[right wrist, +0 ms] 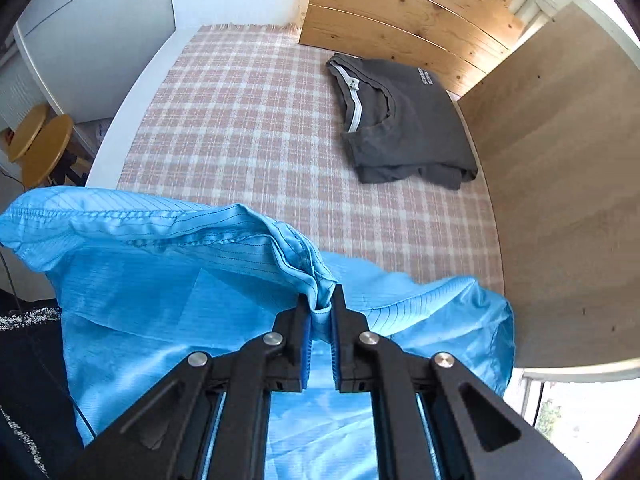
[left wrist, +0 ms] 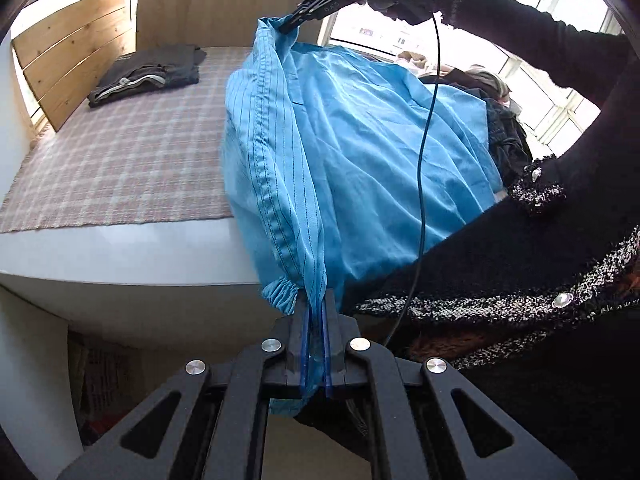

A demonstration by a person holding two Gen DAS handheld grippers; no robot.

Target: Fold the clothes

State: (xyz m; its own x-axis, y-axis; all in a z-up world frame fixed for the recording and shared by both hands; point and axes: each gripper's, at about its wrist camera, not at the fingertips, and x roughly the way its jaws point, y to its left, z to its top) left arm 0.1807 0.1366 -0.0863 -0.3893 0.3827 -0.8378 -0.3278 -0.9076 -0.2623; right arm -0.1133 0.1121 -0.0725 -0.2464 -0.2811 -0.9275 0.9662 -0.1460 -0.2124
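Your left gripper (left wrist: 316,312) and right gripper (right wrist: 320,304): fingers clamped on blue garment (left wrist: 360,152), hanging in air over table's near edge. Thin pinches risk slip; dangling cable (left wrist: 424,160) could snag; folded grey shirt (right wrist: 404,124) near far corner.

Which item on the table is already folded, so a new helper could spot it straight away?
Find the pink-and-white checked cloth that covers the table, then follow it to the far corner beside the pale wooden boards. The dark grey garment lies folded flat there, with a light zipper along its neckline. It is the only piece resting on the cloth; the blue garment hangs in the air, gripped by both tools.
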